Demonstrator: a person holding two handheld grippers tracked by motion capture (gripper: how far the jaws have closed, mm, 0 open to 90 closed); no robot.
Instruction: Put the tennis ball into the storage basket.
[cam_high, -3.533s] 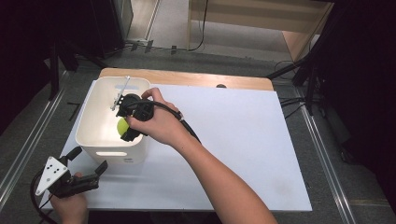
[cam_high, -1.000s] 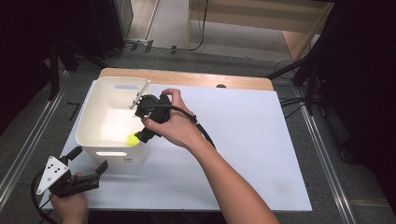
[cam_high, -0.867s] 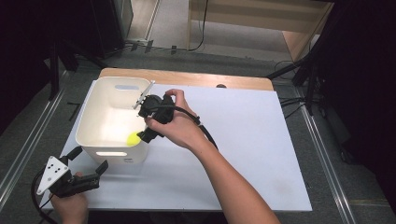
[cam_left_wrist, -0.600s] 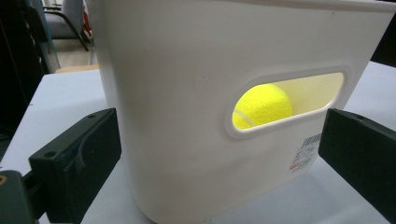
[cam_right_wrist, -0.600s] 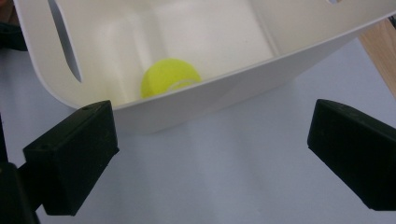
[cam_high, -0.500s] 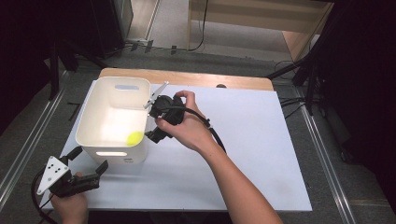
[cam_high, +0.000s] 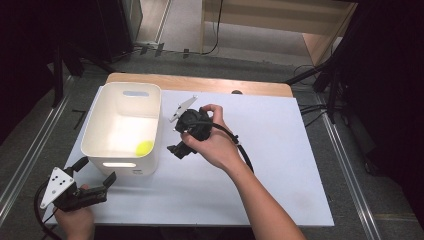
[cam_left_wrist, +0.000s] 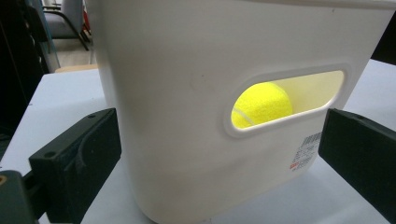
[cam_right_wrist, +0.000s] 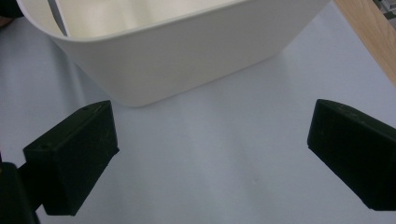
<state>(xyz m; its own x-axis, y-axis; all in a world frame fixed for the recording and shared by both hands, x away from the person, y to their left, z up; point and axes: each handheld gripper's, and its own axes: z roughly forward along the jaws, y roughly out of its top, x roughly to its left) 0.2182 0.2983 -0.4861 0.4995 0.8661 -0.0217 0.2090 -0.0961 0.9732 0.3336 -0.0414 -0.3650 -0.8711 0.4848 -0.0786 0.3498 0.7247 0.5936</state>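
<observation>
Ball (cam_left_wrist: 261, 105) is sitting inside the white bin (cam_high: 100, 132) directly ahead of the left hand-held gripper (cam_high: 95, 172) (jaws apart), while the right hand-held gripper (cam_high: 175, 145), also spread, is hovering beside the bin.

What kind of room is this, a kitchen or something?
Probably a lab or workshop, not a kitchen: a white-topped table on a metal frame, cables on the floor, and a white bin holding a tennis ball.

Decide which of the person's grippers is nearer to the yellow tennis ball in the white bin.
The right. The right gripper, jaws open, hovers just outside the white bin's right wall, level with the tennis ball. The left gripper, also open, sits farther off, before the bin's near wall.
</observation>
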